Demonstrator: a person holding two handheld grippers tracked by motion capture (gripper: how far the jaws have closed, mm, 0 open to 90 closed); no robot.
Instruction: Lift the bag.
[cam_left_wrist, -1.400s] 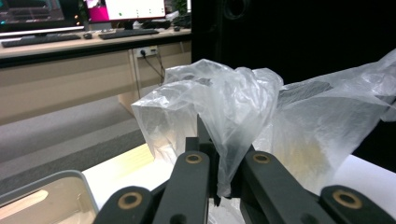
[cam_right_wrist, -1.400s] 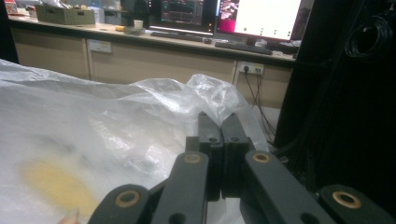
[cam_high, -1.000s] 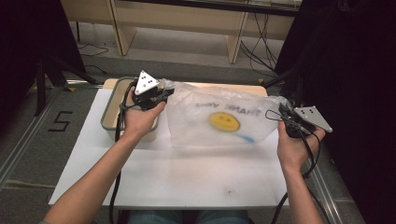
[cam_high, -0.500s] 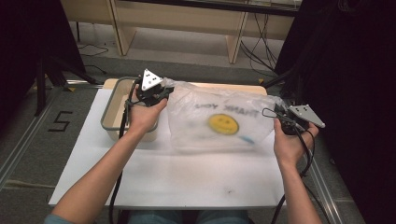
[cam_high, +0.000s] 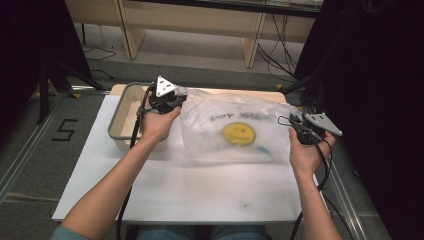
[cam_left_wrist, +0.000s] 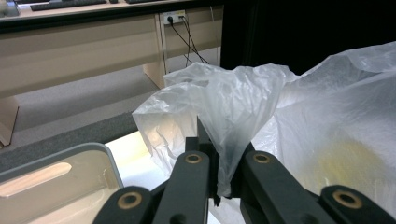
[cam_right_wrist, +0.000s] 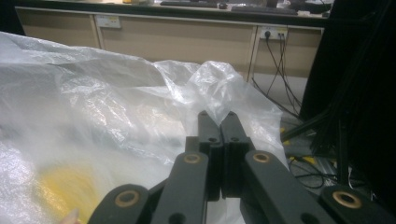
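Both hands raised, palms in, L gripper (cam_high: 176, 98) & R gripper (cam_high: 292, 122) each pinching plastic bag (cam_high: 235, 131) corner

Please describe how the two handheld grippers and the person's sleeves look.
Both the left gripper and the right gripper are black, each topped by a grey three-cornered plate and trailing a black cable. Their black fingers carry brass-coloured pivot pins. The forearms are bare; a teal sleeve shows at the left elbow.

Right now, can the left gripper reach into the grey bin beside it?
Probably not freely. The left gripper is shut on a corner of the plastic bag, so although the grey bin lies close, it would drag the bag along.
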